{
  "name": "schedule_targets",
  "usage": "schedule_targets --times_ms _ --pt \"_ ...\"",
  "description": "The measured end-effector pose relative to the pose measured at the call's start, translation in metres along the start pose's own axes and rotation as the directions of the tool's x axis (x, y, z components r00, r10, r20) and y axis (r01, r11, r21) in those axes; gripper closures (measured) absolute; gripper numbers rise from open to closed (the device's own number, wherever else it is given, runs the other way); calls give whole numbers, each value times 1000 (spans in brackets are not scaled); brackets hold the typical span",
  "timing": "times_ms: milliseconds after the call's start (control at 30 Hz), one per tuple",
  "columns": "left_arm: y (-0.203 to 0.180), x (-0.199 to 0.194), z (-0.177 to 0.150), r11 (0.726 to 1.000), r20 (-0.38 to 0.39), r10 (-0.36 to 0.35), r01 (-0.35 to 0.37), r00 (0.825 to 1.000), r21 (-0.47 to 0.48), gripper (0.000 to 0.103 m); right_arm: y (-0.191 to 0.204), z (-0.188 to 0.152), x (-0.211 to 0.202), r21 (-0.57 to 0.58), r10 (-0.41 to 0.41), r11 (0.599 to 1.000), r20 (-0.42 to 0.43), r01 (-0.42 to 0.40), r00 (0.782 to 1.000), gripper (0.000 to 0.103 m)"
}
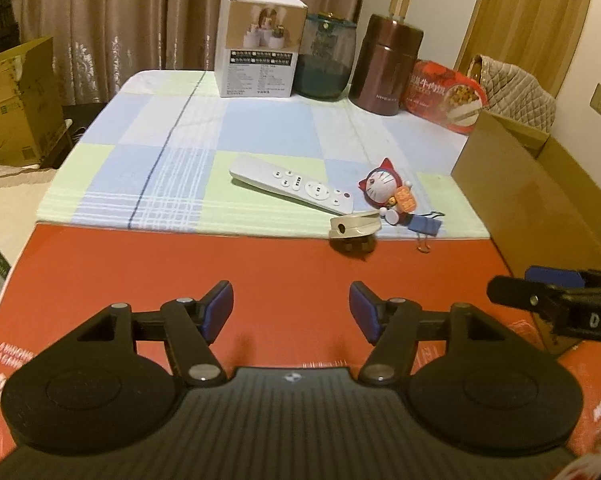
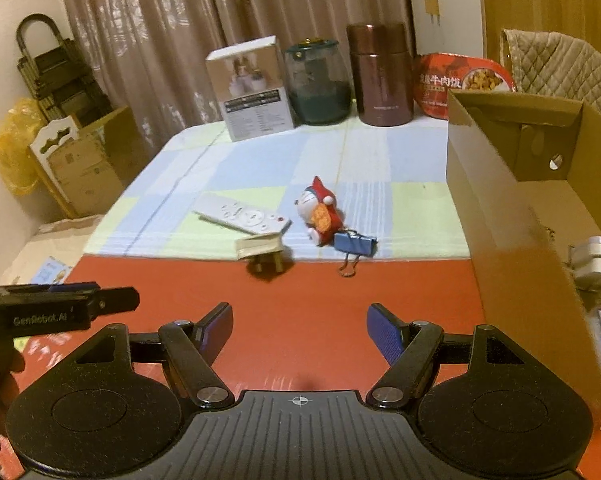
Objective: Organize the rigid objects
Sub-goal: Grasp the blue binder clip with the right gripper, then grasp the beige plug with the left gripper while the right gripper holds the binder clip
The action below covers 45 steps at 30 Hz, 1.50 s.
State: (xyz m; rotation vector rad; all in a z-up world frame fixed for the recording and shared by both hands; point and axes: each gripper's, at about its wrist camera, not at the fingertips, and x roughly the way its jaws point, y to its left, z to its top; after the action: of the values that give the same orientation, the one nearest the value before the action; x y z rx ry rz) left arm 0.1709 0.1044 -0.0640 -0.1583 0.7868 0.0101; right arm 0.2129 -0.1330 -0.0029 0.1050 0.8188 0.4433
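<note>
Both hand-held grippers are angled downward over the red near strip of the table point(image 1: 100, 272). The left hand-held gripper point(image 1: 291, 312) has its jaws apart with nothing between the blue pads. The right hand-held gripper point(image 2: 299, 332) is likewise spread wide and empty, positioned beside the left one; each appears at the edge of the other's view.

The white remote control point(image 1: 292, 184) serves as the landmark. It lies flat on the checked cloth point(image 1: 180, 148), beyond both grippers. The cream plug adapter point(image 1: 354, 228) rests against the remote's near end, at the boundary between cloth and red surface, prongs pointing down toward the red surface. The small red-hooded cat figurine point(image 1: 384, 186) lies just to the right of the remote. A blue binder clip point(image 2: 354, 242) lies on the near side of the figurine, touching or nearly touching it, with its wire handles reaching onto the red surface.

An open cardboard box point(image 2: 512, 184) stands well to the right of the remote, its near wall rising close to the right gripper. Along the far table edge behind the remote stand, left to right, a white product carton point(image 1: 260, 48), a dark green glass jar point(image 1: 328, 60), a brown metal canister point(image 1: 388, 64) and a red instant-meal bowl point(image 1: 444, 96). Curtains point(image 1: 140, 20) hang behind.
</note>
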Motion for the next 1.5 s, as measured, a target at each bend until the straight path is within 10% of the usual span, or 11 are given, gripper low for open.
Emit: schedule_targets --times_ms 900,1267,1500 --pt "0 81 27 999 6 -41 41 999 5 43 -43 34 135 28 -154 988 33 153 988 58" --pt "1 83 26 998 6 -59 59 998 -1 43 -38 34 135 -12 -123 992 18 124 992 64" --pt "2 82 26 997 13 -73 73 997 -7 43 -24 28 133 -59 37 998 -4 -37 999 64"
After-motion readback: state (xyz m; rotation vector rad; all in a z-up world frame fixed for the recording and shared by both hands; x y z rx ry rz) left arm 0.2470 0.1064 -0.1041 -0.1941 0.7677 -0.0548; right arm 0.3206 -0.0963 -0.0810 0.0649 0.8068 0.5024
